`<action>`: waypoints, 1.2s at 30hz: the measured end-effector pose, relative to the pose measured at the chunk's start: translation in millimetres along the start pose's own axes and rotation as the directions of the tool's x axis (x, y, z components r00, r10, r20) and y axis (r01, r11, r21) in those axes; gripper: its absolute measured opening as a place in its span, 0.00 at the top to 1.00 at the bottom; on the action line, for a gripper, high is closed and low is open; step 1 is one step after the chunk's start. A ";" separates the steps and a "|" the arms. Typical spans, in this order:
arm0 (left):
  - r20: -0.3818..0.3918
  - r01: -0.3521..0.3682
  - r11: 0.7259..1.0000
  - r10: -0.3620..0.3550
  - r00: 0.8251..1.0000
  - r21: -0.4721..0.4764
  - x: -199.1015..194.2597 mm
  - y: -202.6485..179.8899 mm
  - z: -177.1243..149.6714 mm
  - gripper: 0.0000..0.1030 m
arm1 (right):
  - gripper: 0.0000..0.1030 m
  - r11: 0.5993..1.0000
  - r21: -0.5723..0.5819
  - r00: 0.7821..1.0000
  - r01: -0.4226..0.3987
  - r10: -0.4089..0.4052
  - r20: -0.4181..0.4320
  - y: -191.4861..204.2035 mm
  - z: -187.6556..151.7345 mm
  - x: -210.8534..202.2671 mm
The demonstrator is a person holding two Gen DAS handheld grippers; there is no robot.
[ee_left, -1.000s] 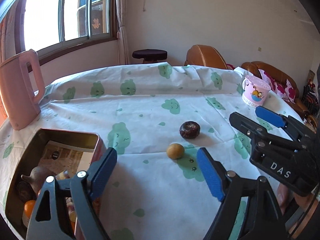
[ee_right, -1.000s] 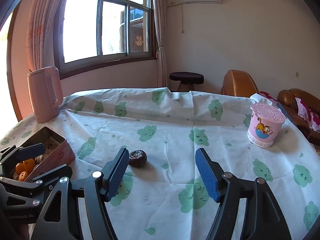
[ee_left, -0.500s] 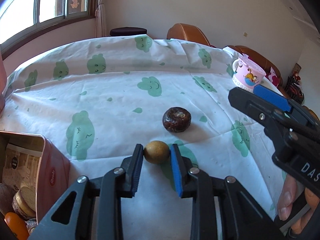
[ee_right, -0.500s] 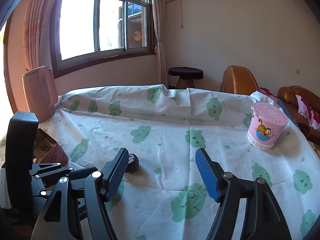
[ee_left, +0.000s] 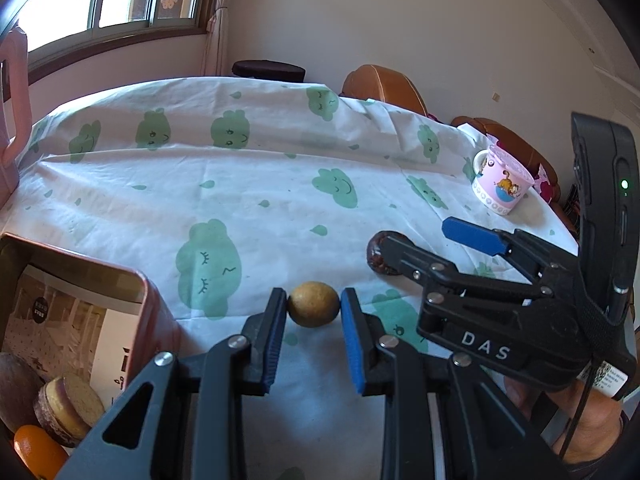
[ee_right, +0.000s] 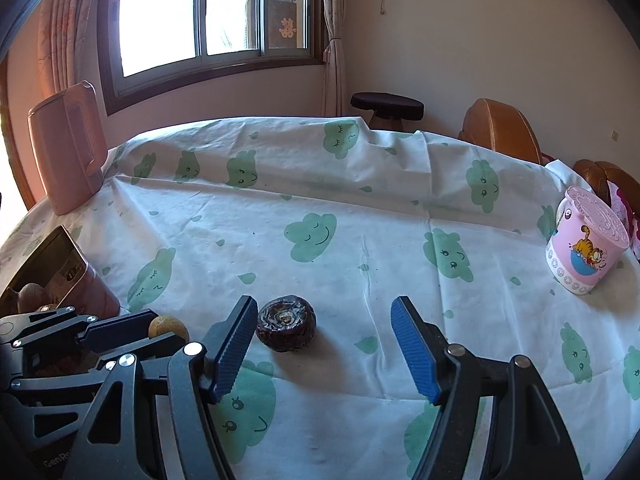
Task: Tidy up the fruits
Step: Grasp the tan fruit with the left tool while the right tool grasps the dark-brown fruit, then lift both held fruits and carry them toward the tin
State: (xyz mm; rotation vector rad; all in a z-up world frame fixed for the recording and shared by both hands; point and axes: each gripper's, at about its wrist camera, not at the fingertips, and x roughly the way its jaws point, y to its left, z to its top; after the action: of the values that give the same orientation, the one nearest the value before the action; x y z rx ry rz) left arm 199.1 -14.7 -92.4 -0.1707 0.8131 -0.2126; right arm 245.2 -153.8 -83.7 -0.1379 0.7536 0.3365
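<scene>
A small round yellow-brown fruit (ee_left: 313, 304) rests on the cloud-print tablecloth, and my left gripper (ee_left: 313, 306) is shut on it, one pad on each side. In the right wrist view the same yellow fruit (ee_right: 168, 327) peeks out behind the left gripper's fingers. A dark wrinkled fruit (ee_right: 285, 327) lies just right of it, partly hidden in the left wrist view (ee_left: 378, 254) by the right gripper's finger. My right gripper (ee_right: 324, 346) stands open, the dark fruit close to its left pad (ee_right: 234, 346), not touched. A pink tin (ee_left: 136, 312) at the left holds several fruits.
A pink jug (ee_right: 66, 146) stands at the table's far left. A pink cartoon cup (ee_right: 586, 242) sits near the right edge. Beyond the table are a dark stool (ee_right: 387, 106) and brown leather seats (ee_right: 498, 130). A person's hand (ee_left: 576, 420) holds the right gripper.
My left gripper moved forward and shut on the yellow fruit. My right gripper came forward and down toward the dark fruit, still open.
</scene>
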 end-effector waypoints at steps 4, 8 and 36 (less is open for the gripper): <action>0.015 -0.017 1.000 0.017 1.000 0.001 -2.3 -0.4 -0.4 0.72 | 0.37 0.999 -0.007 0.997 -0.037 0.037 -0.069 1.9 0.9 13.5; 0.048 -0.028 1.000 0.028 0.998 0.004 -8.5 -1.0 -1.2 0.72 | 0.62 0.997 0.011 0.993 -0.077 0.078 -0.088 -1.3 -0.1 17.2; 0.226 -0.116 0.992 0.105 0.968 0.038 -38.6 -10.9 -6.6 0.72 | 0.63 0.995 -0.069 0.981 -0.070 0.081 0.178 13.9 -11.1 -41.9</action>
State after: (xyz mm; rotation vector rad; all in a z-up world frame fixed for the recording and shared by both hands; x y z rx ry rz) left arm 167.2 -16.0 -67.3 -0.0990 0.5899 -0.1058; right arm 204.8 -153.9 -62.9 -0.1360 0.5699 0.4391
